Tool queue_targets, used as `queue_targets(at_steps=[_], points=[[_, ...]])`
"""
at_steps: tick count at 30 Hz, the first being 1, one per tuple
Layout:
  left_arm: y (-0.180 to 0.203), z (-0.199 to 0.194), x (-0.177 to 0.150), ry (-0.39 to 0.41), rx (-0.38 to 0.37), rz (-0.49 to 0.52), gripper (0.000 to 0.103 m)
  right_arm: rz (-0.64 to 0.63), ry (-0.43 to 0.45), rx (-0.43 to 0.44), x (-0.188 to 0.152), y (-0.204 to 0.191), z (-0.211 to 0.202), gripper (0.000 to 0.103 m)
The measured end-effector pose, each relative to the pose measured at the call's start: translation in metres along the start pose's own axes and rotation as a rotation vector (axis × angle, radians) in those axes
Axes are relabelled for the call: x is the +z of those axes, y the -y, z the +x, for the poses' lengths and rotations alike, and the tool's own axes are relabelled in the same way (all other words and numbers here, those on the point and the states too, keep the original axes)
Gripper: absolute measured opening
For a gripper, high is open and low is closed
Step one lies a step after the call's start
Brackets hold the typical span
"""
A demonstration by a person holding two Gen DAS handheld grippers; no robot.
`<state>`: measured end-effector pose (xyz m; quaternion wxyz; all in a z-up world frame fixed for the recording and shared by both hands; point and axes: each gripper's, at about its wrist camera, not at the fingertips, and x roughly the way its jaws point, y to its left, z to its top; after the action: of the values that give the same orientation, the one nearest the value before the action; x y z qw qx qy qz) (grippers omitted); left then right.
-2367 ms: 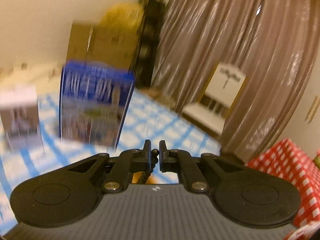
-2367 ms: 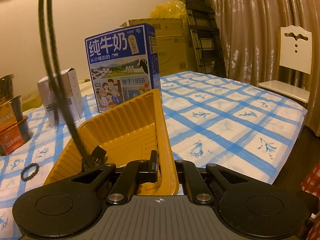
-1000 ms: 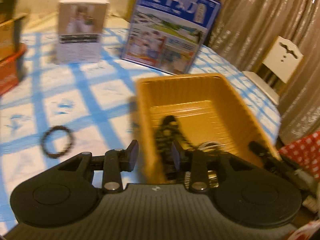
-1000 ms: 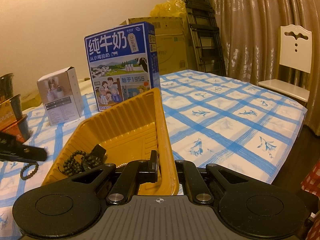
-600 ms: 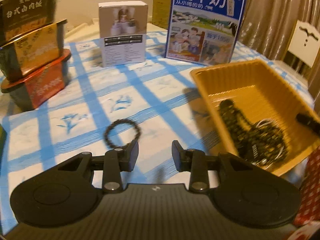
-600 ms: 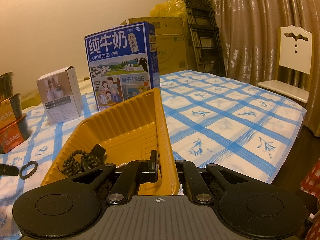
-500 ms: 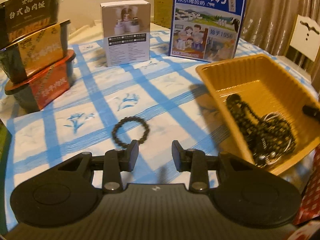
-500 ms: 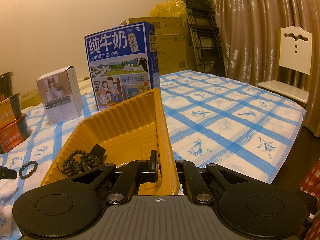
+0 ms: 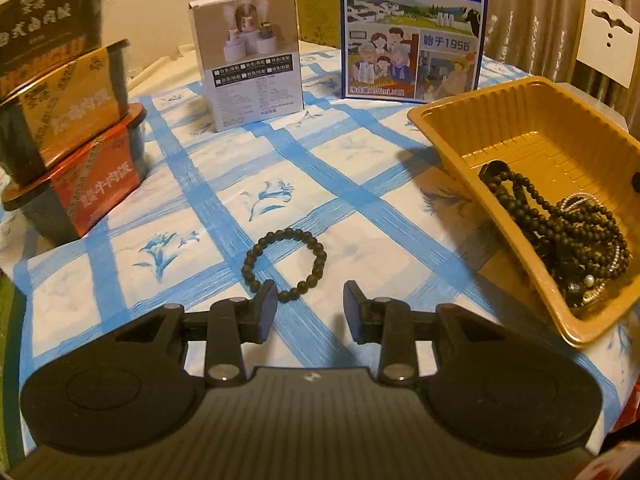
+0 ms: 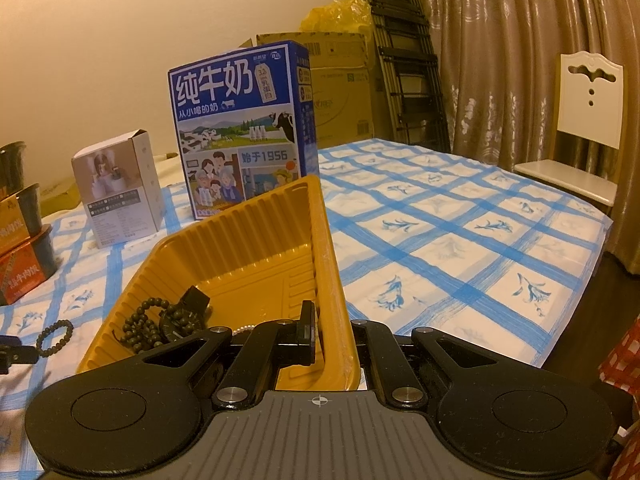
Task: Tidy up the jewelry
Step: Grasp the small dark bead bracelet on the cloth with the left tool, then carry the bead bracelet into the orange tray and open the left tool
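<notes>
Just ahead of the left gripper (image 9: 310, 306), a dark bead bracelet (image 9: 285, 264) lies flat on the blue-checked cloth (image 9: 360, 184), its near edge level with the tips of the spread fingers (image 9: 266, 308), the left one overlapping the ring; whether it touches the beads is hard to say. Off to that gripper's right sits the yellow tray (image 9: 452, 156), holding a heap of dark bead strands (image 9: 560, 220) and a pale, pearl-like chain (image 9: 576, 202). Farther ahead stand a white box (image 9: 250, 60) and a blue milk carton (image 9: 412, 28); stacked noodle bowls (image 9: 60, 128) rise to the left. The right gripper (image 10: 334, 330) pinches the tray's near right wall (image 10: 328, 280), one finger (image 10: 307, 332) inside and the other outside. From there the bracelet (image 10: 54, 336) shows far to the left, beyond the tray, with the left gripper's fingertip (image 10: 16, 354) beside it. A white chair (image 10: 584, 128) stands past the table's right edge
</notes>
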<state>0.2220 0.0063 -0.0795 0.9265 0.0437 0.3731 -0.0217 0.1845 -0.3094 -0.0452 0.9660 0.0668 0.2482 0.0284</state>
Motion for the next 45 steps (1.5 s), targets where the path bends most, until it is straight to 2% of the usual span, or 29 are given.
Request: queue_targets(at_steps=[11, 15, 17, 21, 22, 45], points=[[-0.003, 0.038, 0.014, -0.052, -0.035, -0.013, 0.032, 0.003, -0.002, 0.0, -0.001, 0.002, -0.002, 0.006], [-0.004, 0.046, 0.017, -0.057, -0.025, -0.016, 0.03, 0.003, -0.002, 0.0, -0.001, 0.002, -0.001, 0.006], [-0.004, 0.048, 0.018, -0.057, -0.03, -0.012, 0.027, 0.002, -0.003, 0.0, -0.001, 0.002, -0.001, 0.006], [-0.003, 0.05, 0.02, -0.059, -0.053, -0.013, 0.007, 0.002, -0.002, 0.0, -0.001, 0.002, -0.002, 0.006], [-0.002, 0.05, 0.02, -0.06, -0.051, -0.013, 0.006, 0.001, -0.002, 0.0, -0.001, 0.002, -0.002, 0.006], [-0.02, 0.003, 0.041, 0.031, -0.05, -0.063, 0.006, 0.002, -0.004, -0.001, 0.0, 0.001, -0.001, 0.006]])
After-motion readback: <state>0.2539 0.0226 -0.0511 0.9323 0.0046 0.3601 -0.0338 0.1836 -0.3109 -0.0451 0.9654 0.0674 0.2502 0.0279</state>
